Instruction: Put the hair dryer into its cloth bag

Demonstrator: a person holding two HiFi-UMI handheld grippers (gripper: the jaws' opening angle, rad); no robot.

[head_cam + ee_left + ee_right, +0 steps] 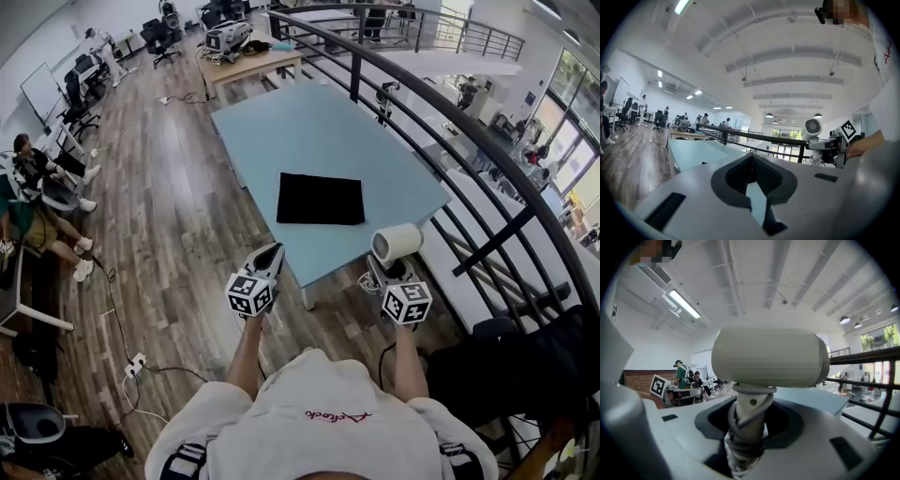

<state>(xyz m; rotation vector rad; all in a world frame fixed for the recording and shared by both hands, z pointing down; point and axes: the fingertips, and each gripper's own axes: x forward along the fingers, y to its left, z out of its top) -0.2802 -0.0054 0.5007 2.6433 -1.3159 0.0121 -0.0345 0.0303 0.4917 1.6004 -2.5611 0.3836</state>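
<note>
My right hand-held gripper [386, 274] grasps the hair dryer [396, 242] by its upright handle; the cloth bag [321, 199] lies flat on the worktop [309, 122] at eleven o'clock, nearer my clenched, empty left hand-held gripper [269, 255]

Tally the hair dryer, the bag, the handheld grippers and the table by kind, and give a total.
White barrel-shaped hair dryer: 1
Flat black cloth bag: 1
Grey two-jaw handheld grippers: 2 (left gripper shut, empty; right gripper gripping the dryer's handle)
Light blue rectangular table: 1
Total: 5
</note>
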